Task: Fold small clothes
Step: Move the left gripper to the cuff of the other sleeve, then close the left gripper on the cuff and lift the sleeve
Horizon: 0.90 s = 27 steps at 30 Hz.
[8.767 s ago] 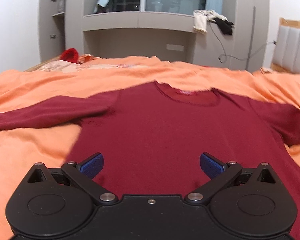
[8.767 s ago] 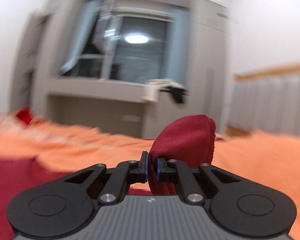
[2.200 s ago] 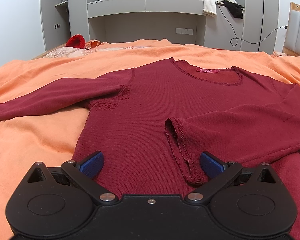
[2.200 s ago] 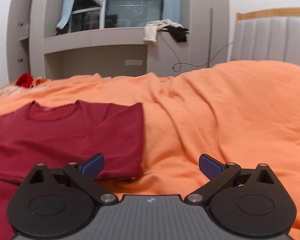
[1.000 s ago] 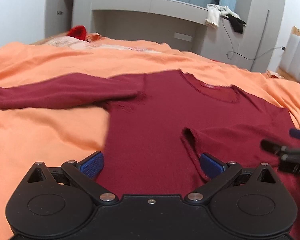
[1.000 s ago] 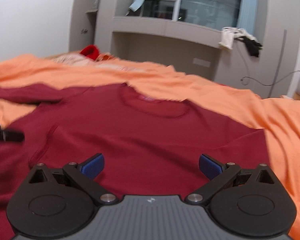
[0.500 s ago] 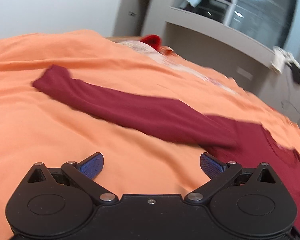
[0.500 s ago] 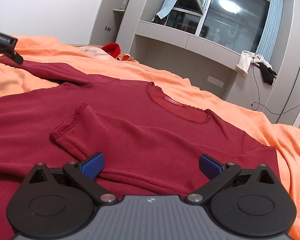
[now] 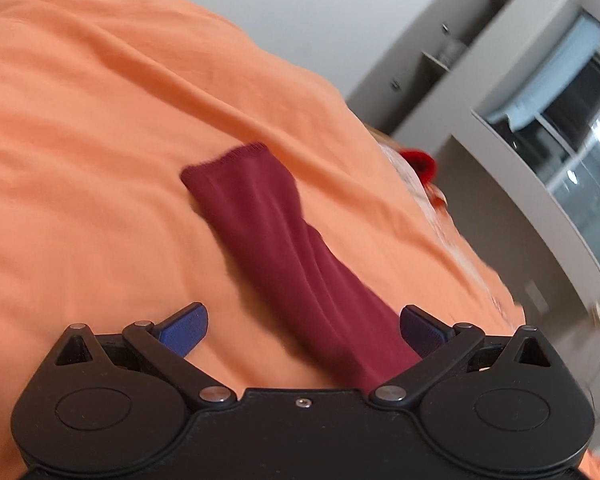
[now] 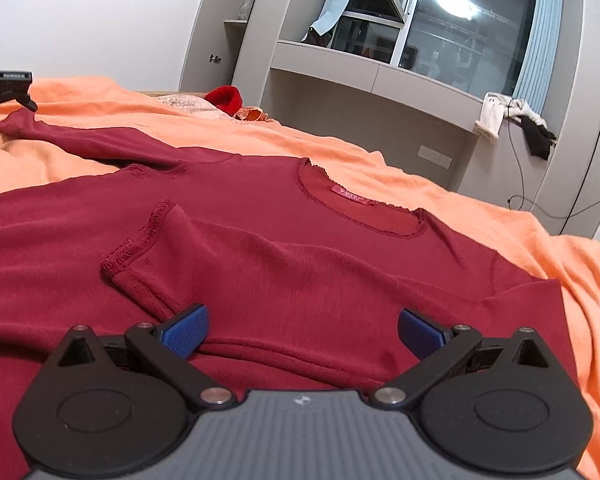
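A dark red long-sleeved top (image 10: 300, 240) lies flat on the orange bedspread (image 10: 440, 196). Its right sleeve (image 10: 228, 256) is folded across the chest, cuff toward the left. Its left sleeve (image 9: 284, 256) stretches out straight over the bedspread (image 9: 80, 140), with the cuff at the far end. My left gripper (image 9: 302, 324) is open and hovers over this sleeve, the sleeve running between the two blue pads. My right gripper (image 10: 302, 326) is open and empty above the top's lower chest. The left gripper's body (image 10: 6, 88) shows at the right wrist view's far left, by the sleeve end.
A grey wall unit with a window (image 10: 440, 32) stands behind the bed. A red item (image 10: 224, 98) and a pale patterned cloth lie at the bed's far side. Clothes (image 10: 512, 120) and a cable hang from the shelf at the right.
My left gripper has swung left from the top's body to the outstretched left sleeve and now sits over it near the cuff. My right gripper has shifted slightly closer over the chest. Both stay open.
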Each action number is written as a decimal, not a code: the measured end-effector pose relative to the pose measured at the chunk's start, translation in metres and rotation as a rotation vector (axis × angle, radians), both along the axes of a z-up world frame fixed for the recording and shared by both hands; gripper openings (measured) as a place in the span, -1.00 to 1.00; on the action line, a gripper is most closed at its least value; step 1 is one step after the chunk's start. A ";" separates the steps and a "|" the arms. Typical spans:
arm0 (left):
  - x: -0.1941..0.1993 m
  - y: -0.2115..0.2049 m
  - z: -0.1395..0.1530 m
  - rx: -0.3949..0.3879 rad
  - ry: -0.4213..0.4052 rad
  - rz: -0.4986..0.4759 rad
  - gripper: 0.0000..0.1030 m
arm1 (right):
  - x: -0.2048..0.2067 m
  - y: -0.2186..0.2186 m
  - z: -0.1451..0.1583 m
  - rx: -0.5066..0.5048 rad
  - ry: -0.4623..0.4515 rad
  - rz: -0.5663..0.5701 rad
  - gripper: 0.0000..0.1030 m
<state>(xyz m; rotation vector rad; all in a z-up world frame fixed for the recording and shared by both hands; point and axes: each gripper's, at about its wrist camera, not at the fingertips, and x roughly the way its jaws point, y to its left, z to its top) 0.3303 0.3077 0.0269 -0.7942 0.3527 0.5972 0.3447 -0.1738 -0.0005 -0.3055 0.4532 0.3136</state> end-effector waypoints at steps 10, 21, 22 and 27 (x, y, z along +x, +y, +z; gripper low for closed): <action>-0.004 0.020 -0.003 -0.022 -0.047 0.132 -0.58 | 0.009 -0.013 -0.001 0.105 0.076 0.002 1.00; -0.015 -0.021 0.053 0.215 -0.192 0.030 -0.92 | -0.013 -0.011 0.012 0.106 -0.035 0.011 1.00; -0.015 -0.030 0.063 0.248 -0.213 0.001 -0.92 | -0.016 -0.014 0.016 0.123 -0.040 0.021 1.00; -0.020 -0.097 0.113 0.430 -0.313 -0.182 -0.92 | -0.029 -0.034 0.039 0.198 -0.032 0.014 1.00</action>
